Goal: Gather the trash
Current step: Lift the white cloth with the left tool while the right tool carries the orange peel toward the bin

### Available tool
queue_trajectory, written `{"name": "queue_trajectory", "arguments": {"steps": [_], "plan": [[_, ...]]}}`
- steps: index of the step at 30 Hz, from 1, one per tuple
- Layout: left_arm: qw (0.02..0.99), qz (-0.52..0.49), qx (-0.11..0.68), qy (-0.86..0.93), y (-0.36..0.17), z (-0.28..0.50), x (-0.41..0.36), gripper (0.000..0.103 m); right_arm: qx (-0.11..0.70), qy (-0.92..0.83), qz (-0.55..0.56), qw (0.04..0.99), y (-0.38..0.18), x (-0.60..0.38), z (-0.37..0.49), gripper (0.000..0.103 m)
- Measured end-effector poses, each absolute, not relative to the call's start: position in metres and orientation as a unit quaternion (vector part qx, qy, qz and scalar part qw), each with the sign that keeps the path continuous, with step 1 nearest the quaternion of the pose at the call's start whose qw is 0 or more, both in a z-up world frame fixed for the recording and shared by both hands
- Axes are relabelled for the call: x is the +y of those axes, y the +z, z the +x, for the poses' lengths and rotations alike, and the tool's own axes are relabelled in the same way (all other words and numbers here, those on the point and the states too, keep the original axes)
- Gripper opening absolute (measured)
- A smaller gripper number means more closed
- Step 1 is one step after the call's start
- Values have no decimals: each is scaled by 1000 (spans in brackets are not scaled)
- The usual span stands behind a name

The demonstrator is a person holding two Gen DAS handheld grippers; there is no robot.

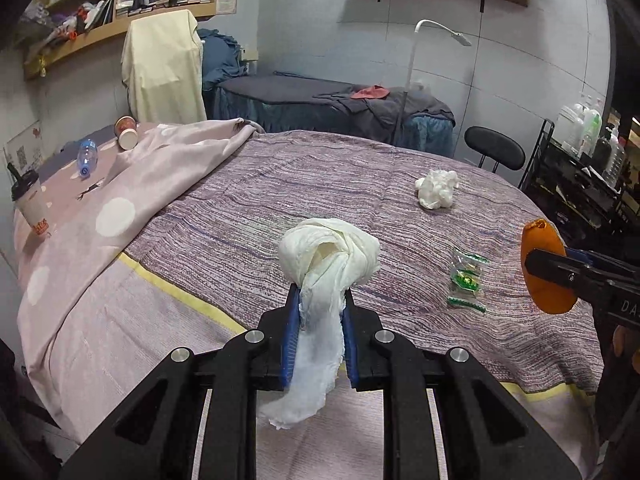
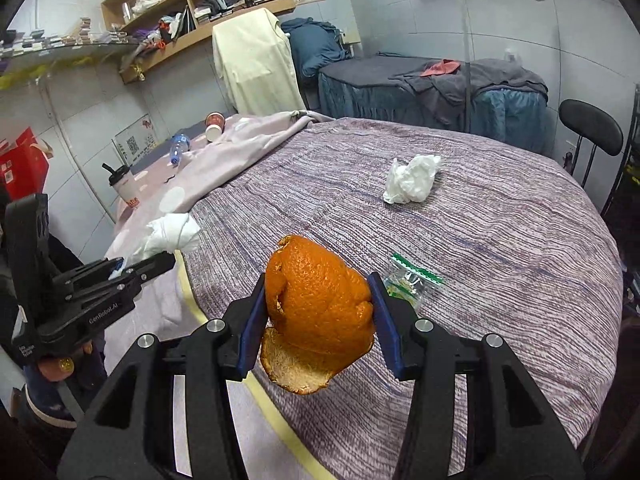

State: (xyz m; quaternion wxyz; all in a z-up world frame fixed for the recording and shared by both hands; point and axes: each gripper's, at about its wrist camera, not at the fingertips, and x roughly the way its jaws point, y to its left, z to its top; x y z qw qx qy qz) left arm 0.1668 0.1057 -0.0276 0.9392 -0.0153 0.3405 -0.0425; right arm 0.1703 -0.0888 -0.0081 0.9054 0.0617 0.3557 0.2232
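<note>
My left gripper [image 1: 320, 292] is shut on a crumpled white tissue [image 1: 328, 252], held above the bed; a loose tail of it hangs down between the blue pads. My right gripper [image 2: 318, 284] is shut on a piece of orange peel [image 2: 316, 308], lifted clear of the cover. In the right wrist view the left gripper [image 2: 152, 266] with the tissue [image 2: 172, 234] is at the left. In the left wrist view the right gripper [image 1: 536, 260] with the peel [image 1: 540, 240] is at the right edge. A second crumpled tissue [image 1: 438, 188] [image 2: 412, 180] and a clear green-edged wrapper [image 1: 466, 280] [image 2: 412, 278] lie on the bed.
The bed has a striped purple cover [image 2: 480, 260] and a pink dotted blanket [image 1: 120, 208] on its left. On the blanket lie a plastic bottle [image 1: 86, 156], a tipped paper cup [image 1: 127, 132] and an upright drink cup with a straw [image 1: 30, 200]. A black chair [image 1: 494, 152] stands beyond the bed.
</note>
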Motion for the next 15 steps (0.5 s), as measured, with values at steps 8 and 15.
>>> {"name": "queue_trajectory", "arguments": {"steps": [8,15], "plan": [[938,-23,339,-66,-25,141,81,19,335,203,85,916,2,-125,136,49],[938,-27,333,-91,-21,126,56,19,329,173,110,922,-1,-164,111,49]]}}
